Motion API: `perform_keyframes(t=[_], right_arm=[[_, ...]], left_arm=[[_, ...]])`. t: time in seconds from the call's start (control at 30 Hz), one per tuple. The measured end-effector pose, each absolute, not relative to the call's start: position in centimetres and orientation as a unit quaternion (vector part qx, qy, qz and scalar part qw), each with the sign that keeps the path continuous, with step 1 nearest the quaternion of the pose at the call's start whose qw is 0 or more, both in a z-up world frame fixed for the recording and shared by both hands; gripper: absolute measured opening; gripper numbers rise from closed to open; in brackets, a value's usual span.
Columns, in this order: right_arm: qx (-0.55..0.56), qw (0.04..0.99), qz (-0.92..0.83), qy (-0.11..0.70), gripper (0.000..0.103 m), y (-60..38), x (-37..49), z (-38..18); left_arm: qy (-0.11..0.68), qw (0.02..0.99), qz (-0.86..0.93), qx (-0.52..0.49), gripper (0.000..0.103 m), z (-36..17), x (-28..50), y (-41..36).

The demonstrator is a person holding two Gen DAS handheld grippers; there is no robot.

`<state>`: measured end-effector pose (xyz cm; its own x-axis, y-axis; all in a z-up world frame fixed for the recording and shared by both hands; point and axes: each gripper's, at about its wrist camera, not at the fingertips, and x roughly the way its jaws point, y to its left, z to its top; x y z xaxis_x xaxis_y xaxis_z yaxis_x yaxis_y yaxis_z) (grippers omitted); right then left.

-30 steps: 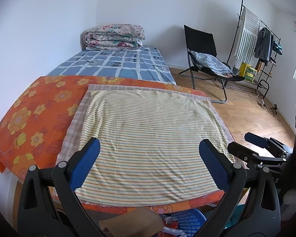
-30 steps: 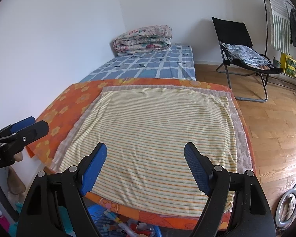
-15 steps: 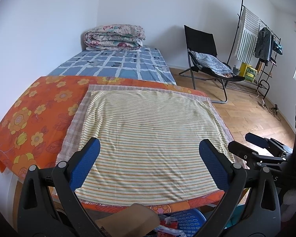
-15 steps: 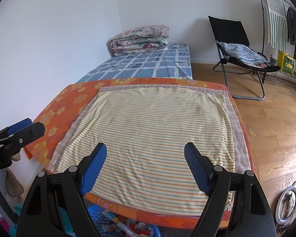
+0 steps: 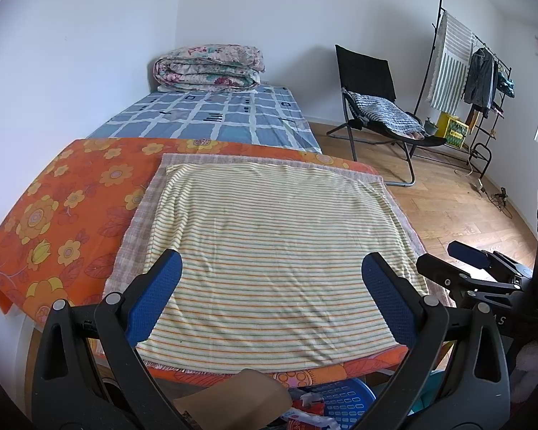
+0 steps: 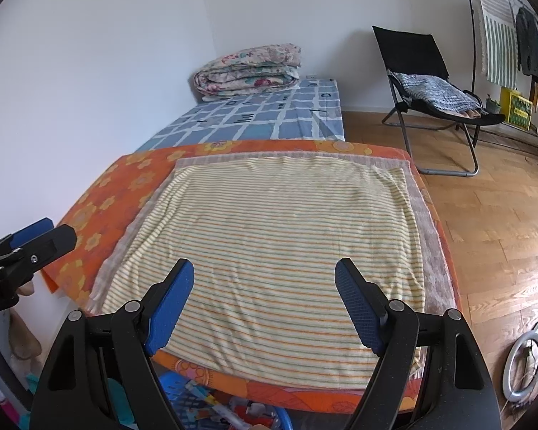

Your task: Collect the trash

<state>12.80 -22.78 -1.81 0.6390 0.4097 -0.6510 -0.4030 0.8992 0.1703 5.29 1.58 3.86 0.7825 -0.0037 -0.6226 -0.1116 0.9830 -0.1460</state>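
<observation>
Above the near edge of the striped cloth both grippers hang with jaws spread wide and nothing between them: the left gripper and the right gripper touch neither cloth nor trash. The striped cloth lies flat on a grey checked layer over an orange floral sheet, which drops off at the near edge. Beyond the cloth's far edge runs the blue checked bed, a folded quilt at its head against the wall. To the cloth's right, wooden floor lies open as far as a black folding chair.

Below the cloth's near edge sits a blue basket holding trash, wrappers in red and white, beside a brown cardboard piece. The right wrist view shows the basket from its other side, its contents a jumble hard to sort out. Only the right view shows a white ring on the floor; only the left view takes in the whole clothes rack past the chair. The frame bottom cuts off the basket in both views, and the grippers' black arms hide parts of it.
</observation>
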Motion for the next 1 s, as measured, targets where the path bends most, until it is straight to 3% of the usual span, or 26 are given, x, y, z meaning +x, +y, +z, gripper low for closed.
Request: perform_keyframes(t=[1.0], right_arm=[[0.021, 0.898, 0.226, 0.378, 0.081, -23.06, 13.13, -2.47]], left_arm=[[0.33, 0.94, 0.048, -0.076, 0.102, 3.74, 4.69, 2.16]])
